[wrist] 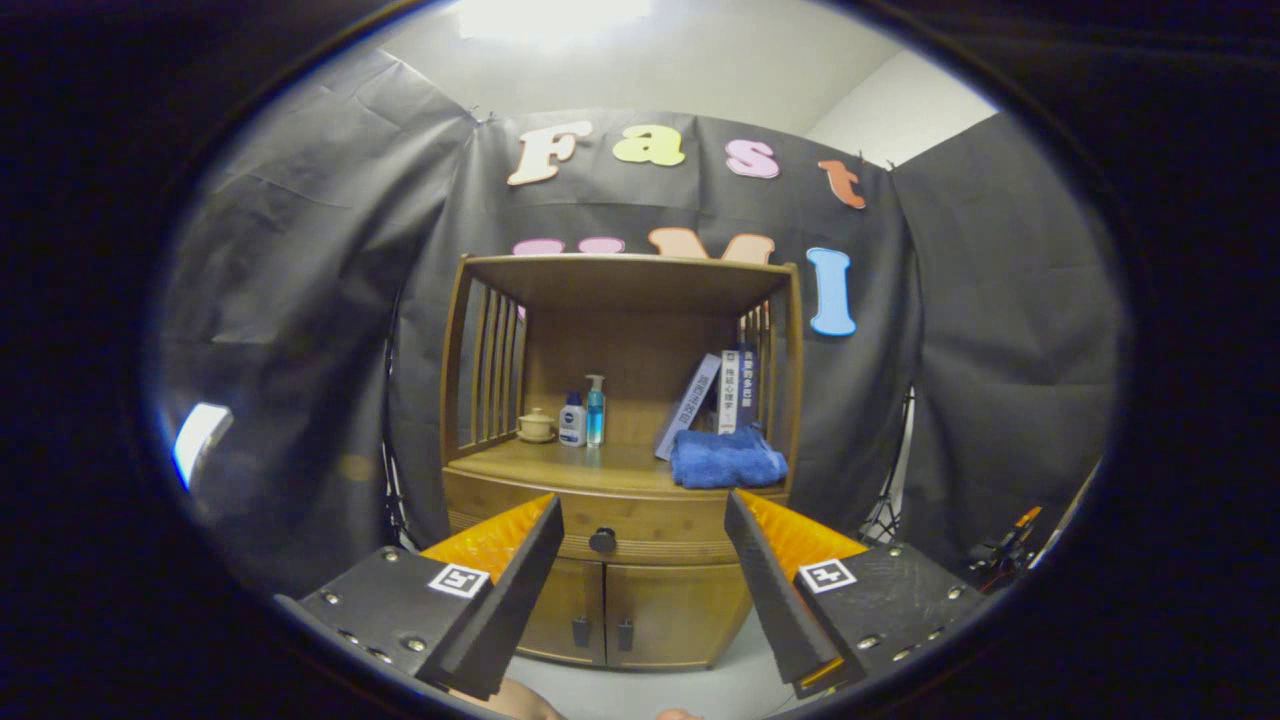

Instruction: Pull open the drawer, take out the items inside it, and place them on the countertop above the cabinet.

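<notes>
One drawer [600, 528] sits closed in the cabinet [610, 600], just under the surface [560, 465]; its dark knob [603, 541] lies ahead of the gripper [645, 520], between the fingers but nearer the left one. Jaws stand wide apart, holding nothing.

Step in hand, by my reading: approach and grip the knob. Shift slightly left to centre the knob, advance level, close both fingers on it, then pull straight back to avoid binding.

Hidden: drawer contents. Surface already carries a blue towel [727, 460], bottles [584, 415] and books [720, 395]; free space looks to be left of centre.
</notes>
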Motion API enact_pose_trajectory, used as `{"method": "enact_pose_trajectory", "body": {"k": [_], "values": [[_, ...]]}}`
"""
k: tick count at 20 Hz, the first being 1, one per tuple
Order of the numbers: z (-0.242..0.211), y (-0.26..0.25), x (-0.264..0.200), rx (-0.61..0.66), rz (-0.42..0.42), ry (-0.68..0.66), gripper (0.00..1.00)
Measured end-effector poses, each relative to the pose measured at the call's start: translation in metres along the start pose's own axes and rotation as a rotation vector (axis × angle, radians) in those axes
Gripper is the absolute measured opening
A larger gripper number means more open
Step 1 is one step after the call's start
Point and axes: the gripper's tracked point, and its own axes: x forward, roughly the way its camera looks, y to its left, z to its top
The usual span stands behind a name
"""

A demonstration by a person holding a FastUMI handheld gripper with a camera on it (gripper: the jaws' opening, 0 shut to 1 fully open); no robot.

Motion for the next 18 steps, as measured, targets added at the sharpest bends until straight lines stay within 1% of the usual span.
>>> {"method": "enact_pose_trajectory", "body": {"k": [3,6,10,12,16,17,18], "values": [[-0.019,0.012,0.05,-0.011,0.014,0.001,0.97],[-0.046,0.021,0.098,-0.022,0.016,0.027,0.97],[-0.099,0.037,0.153,-0.016,0.025,0.094,0.97],[-0.131,0.041,0.172,-0.018,0.016,0.144,0.97],[-0.182,0.05,0.205,0.008,0.004,0.229,0.85],[-0.191,0.053,0.21,0.012,0.009,0.25,0.83],[-0.198,0.049,0.218,0.014,-0.007,0.262,0.82]]}}
